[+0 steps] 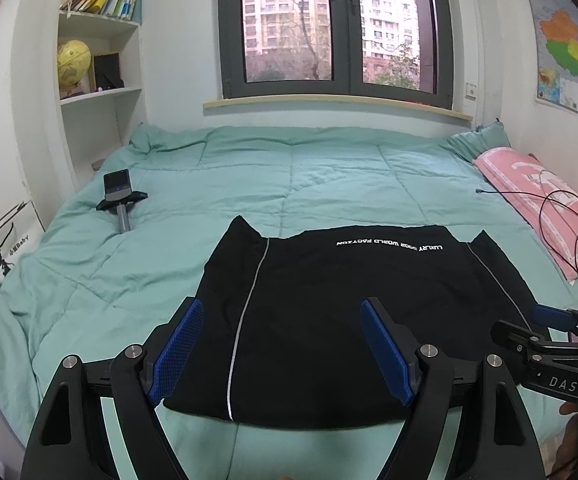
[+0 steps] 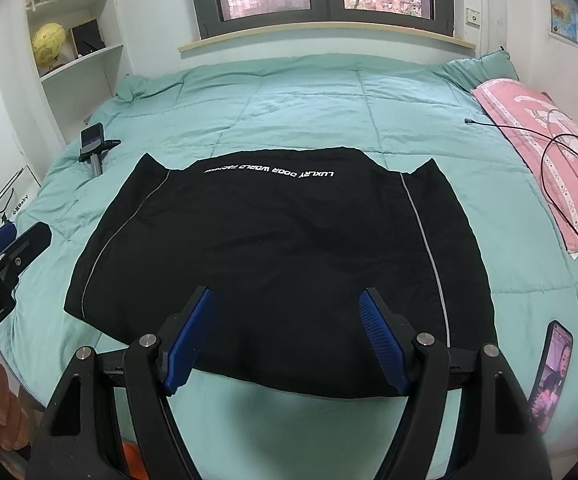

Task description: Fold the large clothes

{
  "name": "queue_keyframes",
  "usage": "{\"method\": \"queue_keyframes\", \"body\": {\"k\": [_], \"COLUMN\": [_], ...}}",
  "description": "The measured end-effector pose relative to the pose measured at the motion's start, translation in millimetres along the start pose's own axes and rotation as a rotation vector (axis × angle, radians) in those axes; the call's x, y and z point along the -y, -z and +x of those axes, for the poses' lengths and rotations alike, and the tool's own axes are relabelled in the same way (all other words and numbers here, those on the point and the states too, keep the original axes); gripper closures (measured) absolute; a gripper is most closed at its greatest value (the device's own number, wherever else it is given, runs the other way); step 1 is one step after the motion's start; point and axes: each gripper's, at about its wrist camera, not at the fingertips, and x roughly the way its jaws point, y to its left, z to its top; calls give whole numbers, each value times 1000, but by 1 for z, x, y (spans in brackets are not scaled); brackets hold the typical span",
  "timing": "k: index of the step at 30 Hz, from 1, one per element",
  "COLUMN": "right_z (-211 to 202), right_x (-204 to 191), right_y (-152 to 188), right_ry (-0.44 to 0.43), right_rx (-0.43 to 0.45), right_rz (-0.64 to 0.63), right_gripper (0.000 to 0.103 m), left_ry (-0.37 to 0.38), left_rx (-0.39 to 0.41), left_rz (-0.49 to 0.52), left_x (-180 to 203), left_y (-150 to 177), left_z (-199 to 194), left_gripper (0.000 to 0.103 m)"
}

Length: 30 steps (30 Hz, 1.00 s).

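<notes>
A black garment (image 2: 273, 240) lies flat on the bed (image 2: 297, 104), spread over the green quilt near the bed's front edge, its white lettering (upside down from here) along the far edge and a thin pale stripe running down each side.

The left tool (image 1: 281, 312) hangs over the garment's front left part with its blue pads spread wide and nothing between them; the fabric lies below, not gripped. The right tool (image 2: 287, 300) is likewise wide open over the garment's front edge, holding nothing.

Beyond the garment's left side a handheld mount (image 1: 123, 200) rests on the quilt. To the garment's right a pink pillow (image 2: 537, 148) lies along the bed's edge with a black cable (image 2: 569, 184) looped over it. A phone (image 2: 551, 376) with a lit screen sits just right of the garment's front corner.
</notes>
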Motion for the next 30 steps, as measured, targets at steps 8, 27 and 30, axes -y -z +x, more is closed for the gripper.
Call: {"method": "queue_keyframes", "body": {"k": [8, 27, 30], "right_z": [1, 5, 5], "right_x": [-4, -2, -1], "right_y": [1, 4, 4], "right_ry": [-1, -11, -13], "right_rx": [-2, -14, -14], "right_rz": [-1, 8, 7], "right_gripper": [26, 26, 26], "left_ry": [-4, 15, 12], "left_rx": [-5, -2, -4], "left_rz": [-6, -8, -16], "left_x": [-3, -1, -5], "left_y": [0, -1, -2], "left_z": [2, 3, 5], "left_gripper": [21, 21, 21]}}
